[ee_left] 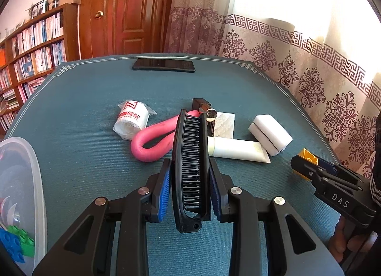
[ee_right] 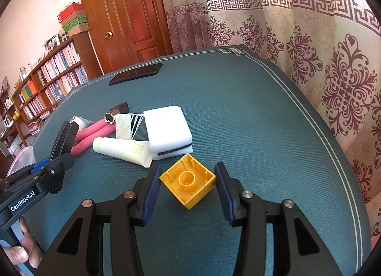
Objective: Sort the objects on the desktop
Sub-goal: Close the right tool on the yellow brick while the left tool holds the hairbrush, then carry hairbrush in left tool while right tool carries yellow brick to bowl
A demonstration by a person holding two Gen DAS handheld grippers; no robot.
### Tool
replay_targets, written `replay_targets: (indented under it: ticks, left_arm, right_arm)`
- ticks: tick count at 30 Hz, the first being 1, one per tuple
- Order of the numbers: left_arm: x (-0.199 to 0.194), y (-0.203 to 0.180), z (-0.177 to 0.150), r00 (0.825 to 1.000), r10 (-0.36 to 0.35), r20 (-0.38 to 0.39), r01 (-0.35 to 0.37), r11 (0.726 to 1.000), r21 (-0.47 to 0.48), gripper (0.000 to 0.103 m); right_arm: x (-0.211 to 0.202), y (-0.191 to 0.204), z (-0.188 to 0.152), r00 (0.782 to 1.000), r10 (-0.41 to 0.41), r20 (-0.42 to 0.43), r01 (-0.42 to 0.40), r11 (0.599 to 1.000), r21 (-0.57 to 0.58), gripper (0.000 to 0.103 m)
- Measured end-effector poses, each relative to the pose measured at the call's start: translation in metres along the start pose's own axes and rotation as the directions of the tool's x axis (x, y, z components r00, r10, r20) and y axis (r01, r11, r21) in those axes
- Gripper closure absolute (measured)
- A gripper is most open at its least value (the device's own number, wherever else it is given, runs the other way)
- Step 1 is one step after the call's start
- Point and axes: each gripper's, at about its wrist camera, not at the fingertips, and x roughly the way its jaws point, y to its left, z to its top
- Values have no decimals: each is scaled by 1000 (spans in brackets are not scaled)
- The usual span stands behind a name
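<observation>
Comb (ee_left: 190, 168): black plastic, semi-gloss. Yellow brick (ee_right: 188, 181): smooth glossy plastic. Table mat (ee_right: 238, 109): teal, ribbed woven texture, matt. Sponge (ee_right: 166, 128): white foam, matt. Tube (ee_right: 119, 149): smooth cream plastic. Bin (ee_left: 35, 180): translucent plastic. Door (ee_left: 133, 9): varnished wood.

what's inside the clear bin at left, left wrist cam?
Through the clear bin's wall, blue and green building bricks show at the bottom, with something red and a pale curved piece above them. The frosted wall blurs the rest, and the frame edge cuts off the bin's left part.
</observation>
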Motion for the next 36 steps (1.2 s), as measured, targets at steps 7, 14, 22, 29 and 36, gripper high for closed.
replay_targets:
  ticks: [7,14,22,29,36]
  left_arm:
    - [-18,11,-1,1000,22,21,-22,999,-24,71]
    - [-40,26,2,997,53,60,-51,998,-33,71]
    - [-64,62,-4,989,126,71,-122,991,-52,71]
    - [-82,97,-14,980,183,74,-176,980,-90,71]
    - [-87,134,-27,969,245,45,-236,962,-139,71]
  right_arm:
    - [-9,15,-1,999,29,12,-29,999,-26,53]
    - [-14,31,-4,998,65,7,-65,997,-45,53]
    - [-23,52,-7,994,106,11,-105,993,-61,53]
    - [-26,80,-10,989,146,12,-144,986,-86,53]
    - [-25,104,-10,980,198,9,-197,977,-81,53]
